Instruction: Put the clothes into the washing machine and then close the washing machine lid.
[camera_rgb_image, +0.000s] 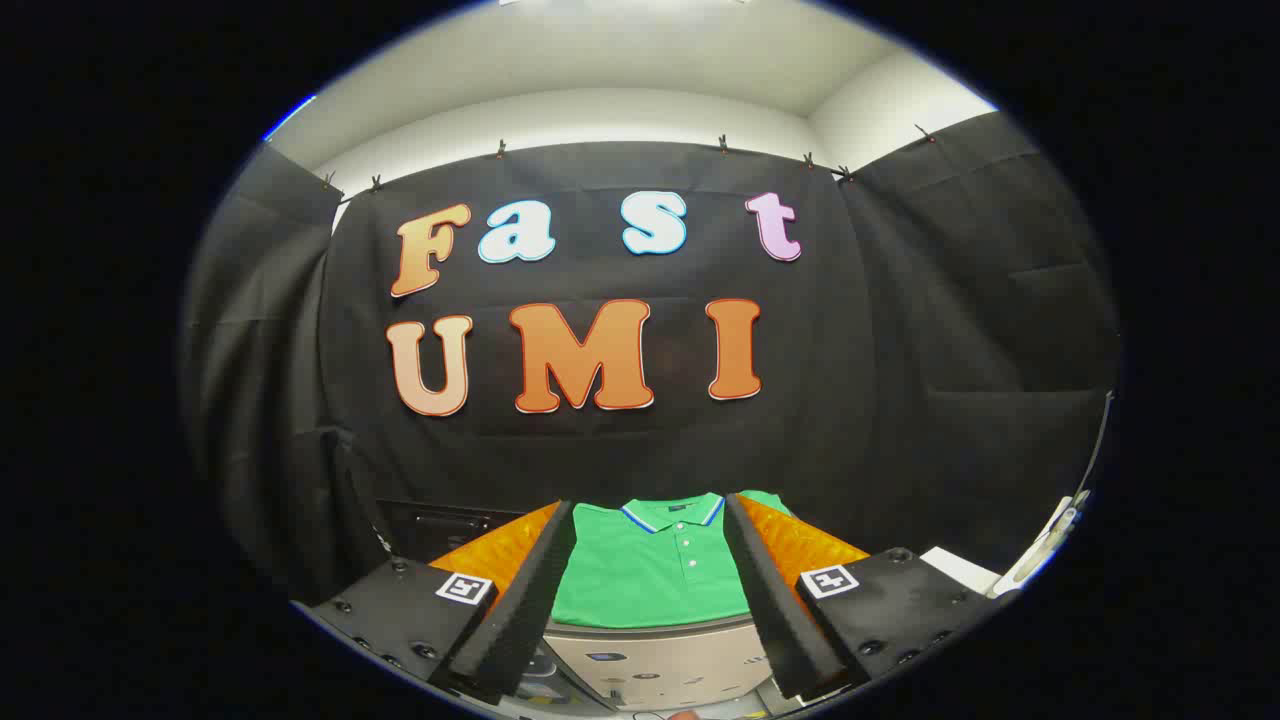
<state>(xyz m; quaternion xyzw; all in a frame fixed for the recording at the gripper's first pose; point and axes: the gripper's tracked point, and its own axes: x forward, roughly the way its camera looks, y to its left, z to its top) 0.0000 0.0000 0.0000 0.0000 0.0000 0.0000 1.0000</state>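
Gripper view: gripper (650, 590) fingers spread wide apart, nothing between the pads, no contact with anything, so released. Each finger runs up from a dark mounting block that carries a small square black-and-white marker tag (465, 588); second tag on the right-hand block. Green short-sleeved polo shirt with a blue-and-white striped collar and a white-buttoned placket (650, 570) lies flat, collar end away from the gripper, framed in the gap between the two fingers and sitting beyond their tips, not touching them. Shirt lies on an orange quilted cloth surface (800, 545), which shows on both sides outside the fingers. Near hem of the shirt meets the top edge of a pale beige boxy appliance body with small printed icons on its front (650, 665), directly below the shirt and low between the finger bases; cannot tell whether the shirt overlaps its top or just ends at it, and can't tell if its lid is open. Pale white object with a thin rod (1045, 545) off to the right, past the right block; too distorted to identify.
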